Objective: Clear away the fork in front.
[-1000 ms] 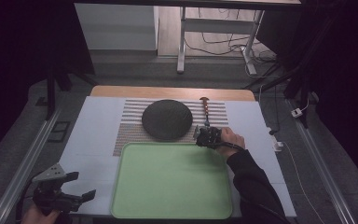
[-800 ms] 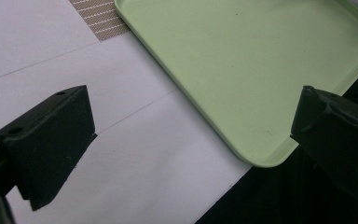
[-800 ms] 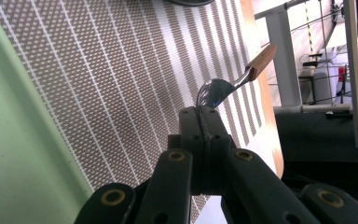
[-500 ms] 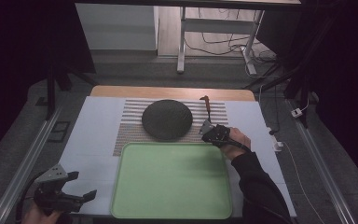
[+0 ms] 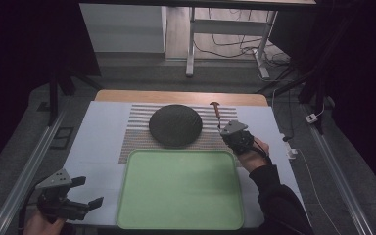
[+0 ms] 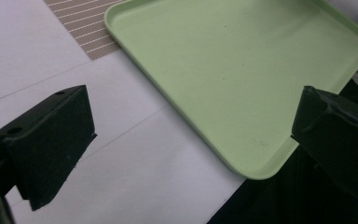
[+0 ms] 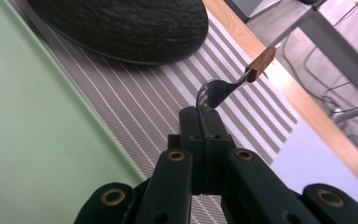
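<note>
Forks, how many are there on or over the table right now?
1: the fork, clamped by its tines in the right gripper, handle pointing away, raised over the striped mat beside the dark plate.

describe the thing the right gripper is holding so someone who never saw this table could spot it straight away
Start at the big green tray at the table's near side, then go to the striped mat behind it, where a dark round dome sits. Right of the dome, the right gripper is shut on a fork by its tines. It is the one thin thing there, metal with a brown wooden handle.
</note>
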Motion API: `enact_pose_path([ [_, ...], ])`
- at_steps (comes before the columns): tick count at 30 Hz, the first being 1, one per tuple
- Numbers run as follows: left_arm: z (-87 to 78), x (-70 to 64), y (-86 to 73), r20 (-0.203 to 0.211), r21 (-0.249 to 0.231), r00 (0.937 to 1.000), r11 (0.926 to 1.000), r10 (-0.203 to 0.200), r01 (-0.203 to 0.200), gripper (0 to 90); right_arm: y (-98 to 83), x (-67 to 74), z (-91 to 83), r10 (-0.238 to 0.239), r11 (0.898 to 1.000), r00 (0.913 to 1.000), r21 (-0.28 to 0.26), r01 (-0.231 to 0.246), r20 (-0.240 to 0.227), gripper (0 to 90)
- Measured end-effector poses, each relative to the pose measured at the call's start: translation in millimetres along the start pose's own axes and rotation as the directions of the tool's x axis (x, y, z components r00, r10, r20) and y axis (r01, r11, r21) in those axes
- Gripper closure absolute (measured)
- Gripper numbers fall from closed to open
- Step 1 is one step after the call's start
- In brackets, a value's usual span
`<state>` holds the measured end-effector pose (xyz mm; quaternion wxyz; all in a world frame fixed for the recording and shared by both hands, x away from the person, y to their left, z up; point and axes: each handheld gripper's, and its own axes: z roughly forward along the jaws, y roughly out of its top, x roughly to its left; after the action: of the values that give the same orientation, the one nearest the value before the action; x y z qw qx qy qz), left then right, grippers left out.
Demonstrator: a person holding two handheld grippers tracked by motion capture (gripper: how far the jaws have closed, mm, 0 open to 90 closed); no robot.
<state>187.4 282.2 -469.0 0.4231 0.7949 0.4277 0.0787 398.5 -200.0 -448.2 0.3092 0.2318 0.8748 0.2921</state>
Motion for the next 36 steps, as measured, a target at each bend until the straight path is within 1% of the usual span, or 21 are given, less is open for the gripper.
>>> enact_pose_path([
  [3,2.0,0.1,2.2,0.009,0.001,0.9999,0.9999,0.01,-0.01,0.0,-1.2,-1.6,-7.2,0.051,0.998,0.998,-0.031,-0.052,-0.036,90.0],
  [8,5.4,-1.2,7.7,0.026,-0.017,0.9991,0.9993,0.034,-0.033,0.0,-4.5,-0.9,-20.4,0.101,0.992,0.9909,-0.07,-0.107,-0.09,90.0],
  [11,8.7,-2.4,11.2,0.032,-0.014,0.9986,0.999,0.043,-0.043,0.0,-7.0,0.3,-29.0,0.134,0.985,0.9823,-0.091,-0.146,-0.132,90.0],
  [13,11.6,-3.4,13.0,0.039,-0.012,0.9977,0.9984,0.055,-0.055,0.0,-8.7,1.4,-34.3,0.148,0.981,0.9757,-0.104,-0.166,-0.162,90.0],
  [16,16.4,-4.5,16.2,0.054,-0.003,0.9967,0.9982,0.06,-0.059,0.0,-10.9,3.7,-41.1,0.163,0.974,0.9656,-0.122,-0.19,-0.203,90.0],
  [17,17.9,-4.8,17.5,0.06,-0.005,0.9964,0.9982,0.061,-0.061,0.0,-11.2,4.8,-43.0,0.171,0.971,0.9608,-0.126,-0.201,-0.218,90.0],
  [20,22.1,-5.4,22.3,0.084,-0.004,0.9946,0.9982,0.061,-0.061,0.0,-11.9,8.1,-48.9,0.175,0.965,0.9508,-0.145,-0.216,-0.256,90.0],
  [23,27.2,-5.9,27.1,0.095,-0.008,0.9932,0.9977,0.068,-0.067,0.0,-12.5,12.7,-55.3,0.172,0.962,0.9406,-0.157,-0.225,-0.293,90.0],
  [28,37.1,-6.3,36.4,0.111,0.005,0.9899,0.9959,0.089,-0.09,0.0,-14.9,21.7,-65.4,0.171,0.954,0.9172,-0.173,-0.245,-0.36,90.0],
  [29,39.1,-6.7,38.4,0.111,0.007,0.9888,0.9948,0.1,-0.101,0.0,-15.3,23.2,-67.4,0.167,0.955,0.9149,-0.172,-0.243,-0.368,90.0],
  [31,43.3,-7.6,42.4,0.116,0.014,0.9871,0.9935,0.11,-0.113,0.0,-16.1,27.1,-71.3,0.166,0.954,0.907,-0.171,-0.248,-0.387,90.0],
  [32,45.2,-7.9,44.6,0.118,0.018,0.9862,0.9928,0.116,-0.119,0.0,-16.6,28.9,-72.9,0.164,0.952,0.9012,-0.175,-0.251,-0.401,90.0],
  [35,51.0,-9.3,51.6,0.126,0.029,0.9835,0.9905,0.13,-0.134,0.0,-17.1,34.1,-78.0,0.151,0.953,0.8945,-0.178,-0.245,-0.421,90.0],
  [36,53.0,-9.9,54.1,0.128,0.032,0.9828,0.9899,0.133,-0.138,0.0,-17.4,35.9,-79.2,0.147,0.951,0.8903,-0.185,-0.246,-0.431,90.0],
])
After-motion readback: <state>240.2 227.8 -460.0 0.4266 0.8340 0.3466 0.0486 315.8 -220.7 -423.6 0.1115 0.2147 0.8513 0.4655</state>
